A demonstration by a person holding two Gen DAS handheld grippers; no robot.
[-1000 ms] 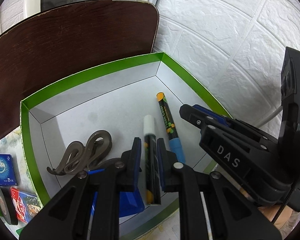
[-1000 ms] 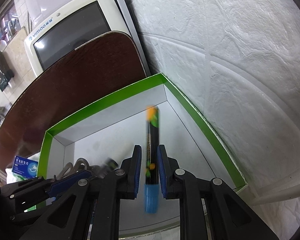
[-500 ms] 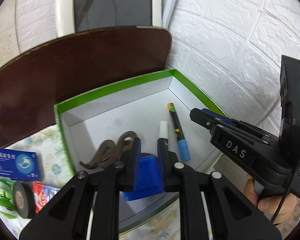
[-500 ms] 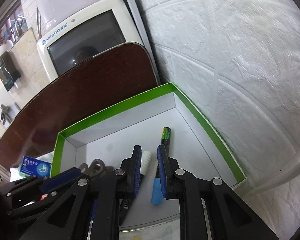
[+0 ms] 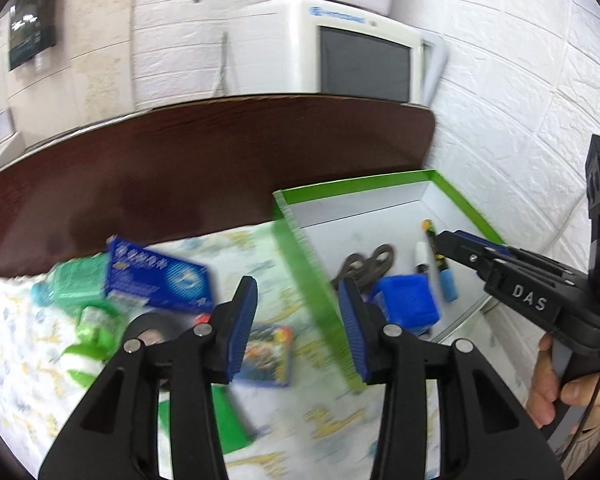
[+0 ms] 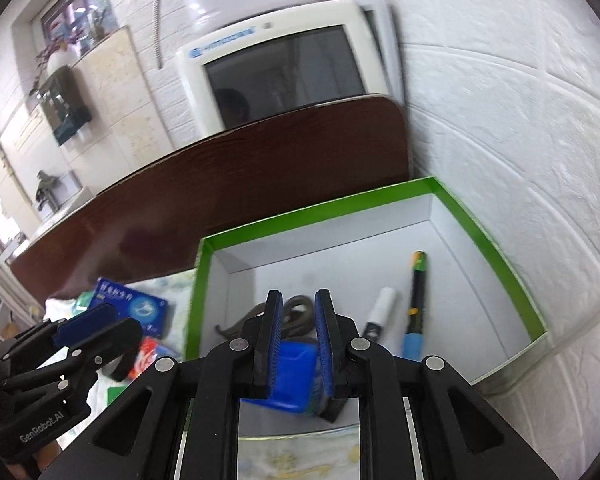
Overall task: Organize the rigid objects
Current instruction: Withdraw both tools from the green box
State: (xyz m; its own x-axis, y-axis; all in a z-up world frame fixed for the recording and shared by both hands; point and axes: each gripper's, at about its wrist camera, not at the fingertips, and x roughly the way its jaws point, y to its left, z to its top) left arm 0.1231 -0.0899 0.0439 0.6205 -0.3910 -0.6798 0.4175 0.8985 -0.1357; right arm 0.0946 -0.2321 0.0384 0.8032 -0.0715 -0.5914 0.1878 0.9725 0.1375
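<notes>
A green-rimmed white box (image 6: 500,264) stands against the wall. In it lie a blue-capped marker (image 6: 416,304), a white-capped marker (image 6: 380,310), a brown curly clip (image 6: 296,312) and a blue block (image 6: 296,376). My right gripper (image 6: 296,344) is open and empty above the box's near side. My left gripper (image 5: 296,320) is open and empty, above the cloth at the box's left wall (image 5: 312,288). On the cloth lie a blue carton (image 5: 156,280), a black tape roll (image 5: 148,332), a colourful packet (image 5: 266,352) and green items (image 5: 80,284).
A dark brown board (image 5: 180,184) stands behind the cloth and box. A white monitor (image 6: 284,76) sits behind it. A white brick-pattern wall (image 6: 520,120) runs along the right. A green sheet (image 5: 224,420) lies on the patterned cloth (image 5: 20,360).
Both grippers let go of their markers, which now lie in the box, and pulled back. My left gripper opened wide and swung left over the cloth. My right gripper opened a little.
</notes>
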